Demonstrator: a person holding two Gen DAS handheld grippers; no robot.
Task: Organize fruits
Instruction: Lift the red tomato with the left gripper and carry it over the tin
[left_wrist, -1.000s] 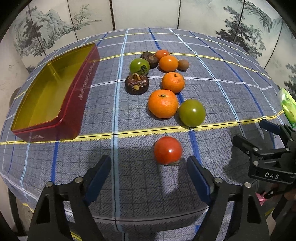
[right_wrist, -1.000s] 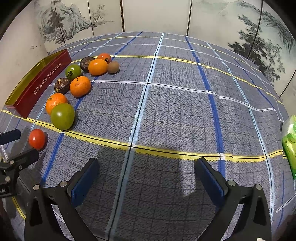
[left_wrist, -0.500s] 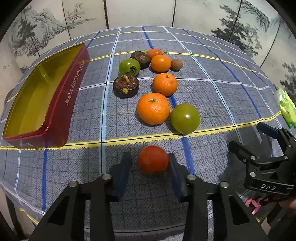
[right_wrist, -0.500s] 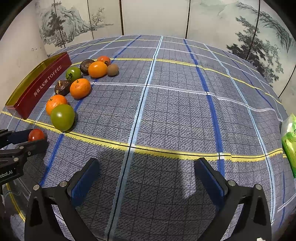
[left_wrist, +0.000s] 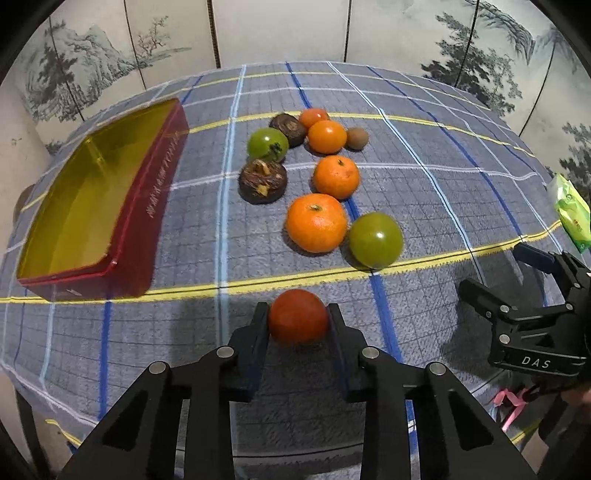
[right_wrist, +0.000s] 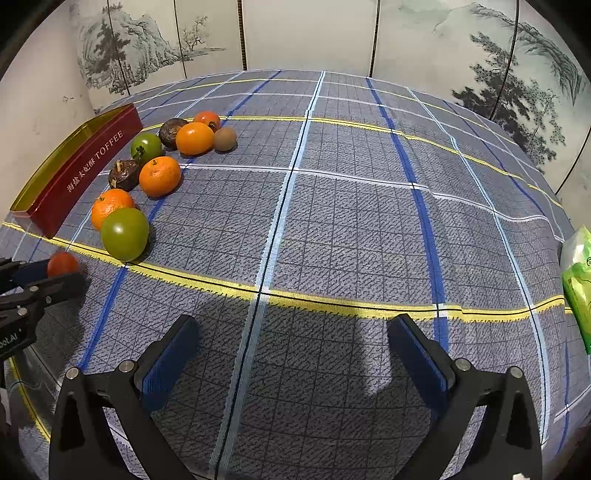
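My left gripper (left_wrist: 297, 317) is shut on a small red tomato (left_wrist: 297, 321), both pads pressed against its sides, low over the checked cloth. Beyond it lie several fruits: a large orange (left_wrist: 317, 222), a green tomato (left_wrist: 375, 240), a second orange (left_wrist: 336, 176), two dark brown fruits (left_wrist: 263, 181), another green tomato (left_wrist: 267, 144) and a kiwi (left_wrist: 357, 138). An open red toffee tin (left_wrist: 136, 206) with a gold inside lies at the left. My right gripper (right_wrist: 291, 358) stands open over bare cloth, nothing between its fingers; from there the red tomato (right_wrist: 62, 263) shows at the far left.
A green packet (right_wrist: 578, 284) lies at the table's right edge. The round table carries a grey-blue checked cloth (right_wrist: 332, 206), and a painted folding screen stands behind it. The right gripper (left_wrist: 509, 288) shows at the right of the left wrist view.
My left gripper's jaws have come together from wide open onto the red tomato. The right gripper has stayed where it was, still open.
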